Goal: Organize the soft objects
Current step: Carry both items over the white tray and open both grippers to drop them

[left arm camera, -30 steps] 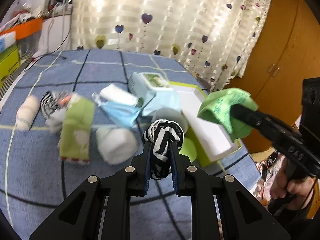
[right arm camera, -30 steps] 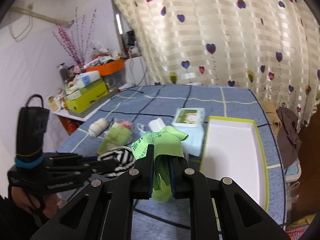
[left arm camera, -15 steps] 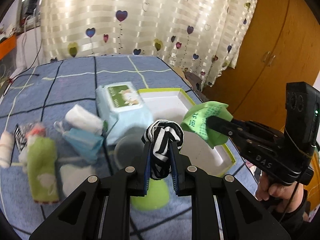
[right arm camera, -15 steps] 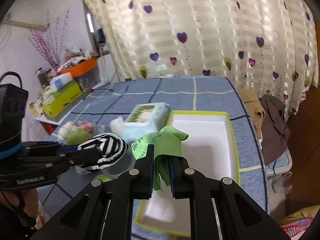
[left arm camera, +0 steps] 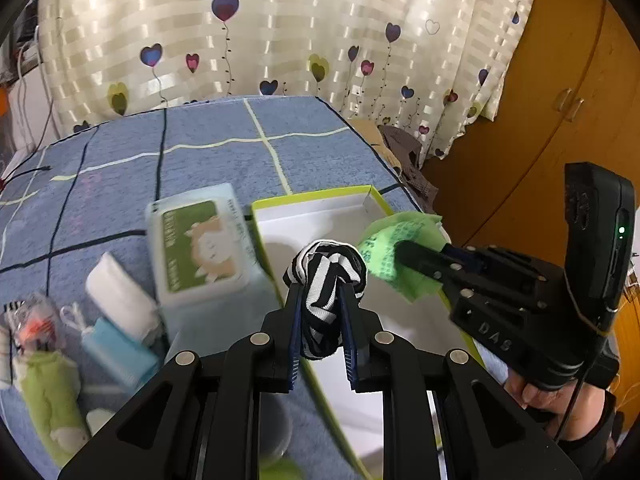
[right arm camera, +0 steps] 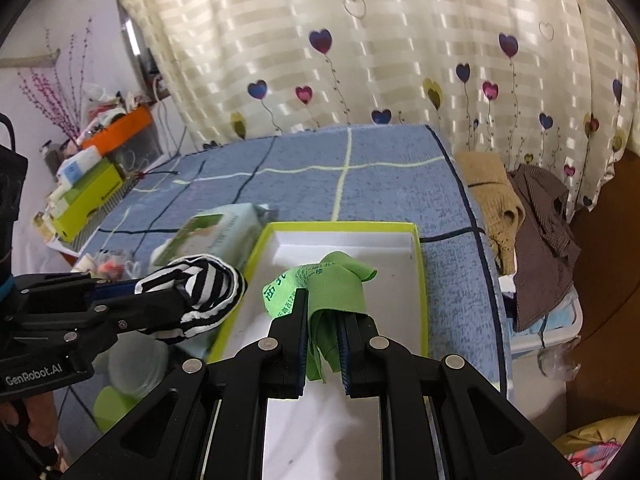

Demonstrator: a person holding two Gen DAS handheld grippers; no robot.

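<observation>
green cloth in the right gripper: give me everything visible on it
The green cloth is thin, bright green fabric with darker green printed characters, crumpled and folded. The right gripper is shut on its lower part; the top bunches above the fingertips and a tail hangs between them. It is held above the white tray, touching only the fingers. The striped sock is close beside it.

I see a striped sock bundle [left arm camera: 325, 280] and green cloth [right arm camera: 325, 286] held above the lime-rimmed tray [right arm camera: 416, 280], seemingly not touching it.

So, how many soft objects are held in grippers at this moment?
2: the striped sock in the left gripper, the green cloth in the right gripper, both over the white tray.
</observation>
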